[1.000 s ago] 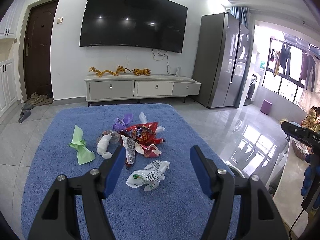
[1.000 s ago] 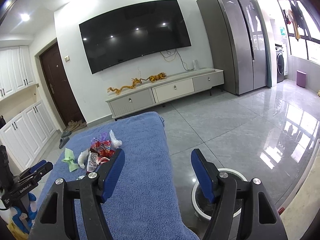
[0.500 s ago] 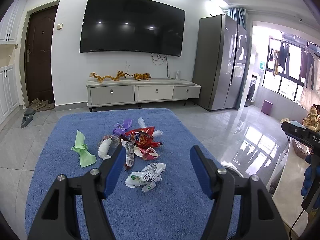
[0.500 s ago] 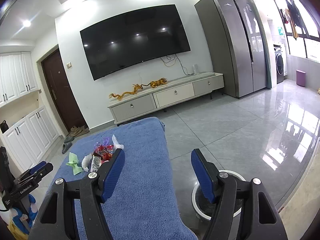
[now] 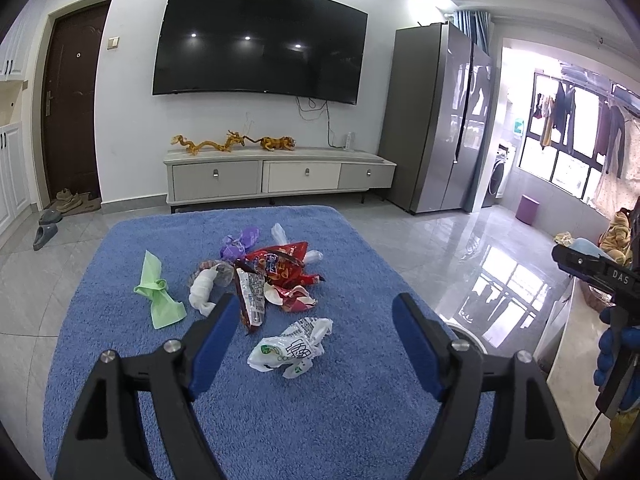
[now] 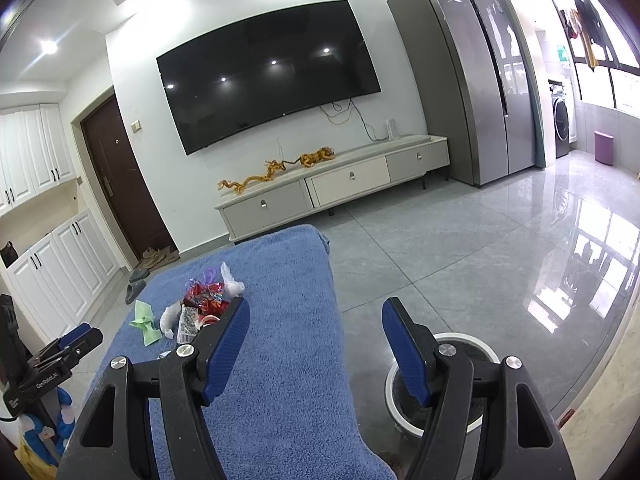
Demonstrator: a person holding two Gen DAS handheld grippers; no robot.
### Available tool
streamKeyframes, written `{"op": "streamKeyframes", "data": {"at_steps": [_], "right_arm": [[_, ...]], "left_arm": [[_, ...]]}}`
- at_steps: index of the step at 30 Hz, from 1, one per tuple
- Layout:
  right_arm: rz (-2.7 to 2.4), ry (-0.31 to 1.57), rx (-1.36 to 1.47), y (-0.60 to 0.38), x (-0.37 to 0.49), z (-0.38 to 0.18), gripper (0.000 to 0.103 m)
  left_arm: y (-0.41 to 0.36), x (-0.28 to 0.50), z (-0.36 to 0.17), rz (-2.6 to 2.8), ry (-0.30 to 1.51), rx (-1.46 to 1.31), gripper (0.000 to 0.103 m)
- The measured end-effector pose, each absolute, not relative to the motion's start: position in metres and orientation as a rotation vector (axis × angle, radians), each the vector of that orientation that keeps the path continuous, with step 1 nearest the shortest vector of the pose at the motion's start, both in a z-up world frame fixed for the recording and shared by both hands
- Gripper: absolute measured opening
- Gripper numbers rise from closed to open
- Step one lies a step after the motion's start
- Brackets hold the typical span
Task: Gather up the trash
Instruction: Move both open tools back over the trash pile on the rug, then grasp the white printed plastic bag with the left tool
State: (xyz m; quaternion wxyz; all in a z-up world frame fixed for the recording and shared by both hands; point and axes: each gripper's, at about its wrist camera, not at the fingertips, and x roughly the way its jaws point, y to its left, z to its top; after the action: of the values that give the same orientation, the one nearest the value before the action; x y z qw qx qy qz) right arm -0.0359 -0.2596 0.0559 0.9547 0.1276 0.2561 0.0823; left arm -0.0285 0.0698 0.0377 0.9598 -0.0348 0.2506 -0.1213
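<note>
I am at the very start of picking up the trash, and nothing is in my grip yet. My left gripper [image 5: 312,344] hangs above the fuzzy blue towel-covered table [image 5: 120,360], and its jaws are opening wider right now with only air between them. The crumpled white plastic wrapper with green print [image 5: 292,348] lies on the blue cloth, below and a bit ahead of my tips, about in the middle of the gap but not touching either blue pad. I think it is the first piece to take, because it is the nearest one. Just behind it sits the heap of red snack bags [image 5: 280,272], with a white twisted wrapper [image 5: 204,292], a light green wrapper [image 5: 158,296] and a purple wrapper [image 5: 240,242] near it. My next move, I think, is to go down and forward until the pads sit on both sides of the white wrapper, then squeeze. My right gripper [image 6: 316,344] has its jaws apart too, holding nothing, off past the right edge of the table. The round white bin [image 6: 486,350] stands on the floor under it, and I guess the trash goes in there.
</note>
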Motion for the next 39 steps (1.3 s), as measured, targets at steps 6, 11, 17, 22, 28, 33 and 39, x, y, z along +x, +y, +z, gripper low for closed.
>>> {"op": "streamKeyframes", "data": {"at_steps": [6,11,17,22,28,33,39], "right_arm": [[0.193,0.567,0.266,-0.257,-0.017,0.04,0.066],[0.232,0.636,0.257,-0.249,0.006,0.019,0.066],[0.279,0.702,0.227,-0.23,0.035,0.001,0.066],[0.301,0.755,0.212,-0.219,0.055,-0.014,0.067],[0.325,0.804,0.192,-0.204,0.074,-0.029,0.067],[0.355,0.833,0.159,-0.187,0.087,-0.035,0.067],[0.406,0.86,0.109,-0.16,0.104,-0.04,0.066]], "left_arm": [[0.079,-0.012,0.02,-0.279,0.569,-0.035,0.078],[0.073,0.006,0.0,-0.346,0.641,0.027,0.078],[0.06,0.036,-0.022,-0.399,0.711,0.086,0.078],[0.054,0.062,-0.045,-0.418,0.773,0.123,0.078],[0.046,0.078,-0.07,-0.444,0.822,0.167,0.078],[0.046,0.083,-0.081,-0.45,0.831,0.17,0.062],[0.053,0.081,-0.083,-0.474,0.817,0.136,0.05]]}}
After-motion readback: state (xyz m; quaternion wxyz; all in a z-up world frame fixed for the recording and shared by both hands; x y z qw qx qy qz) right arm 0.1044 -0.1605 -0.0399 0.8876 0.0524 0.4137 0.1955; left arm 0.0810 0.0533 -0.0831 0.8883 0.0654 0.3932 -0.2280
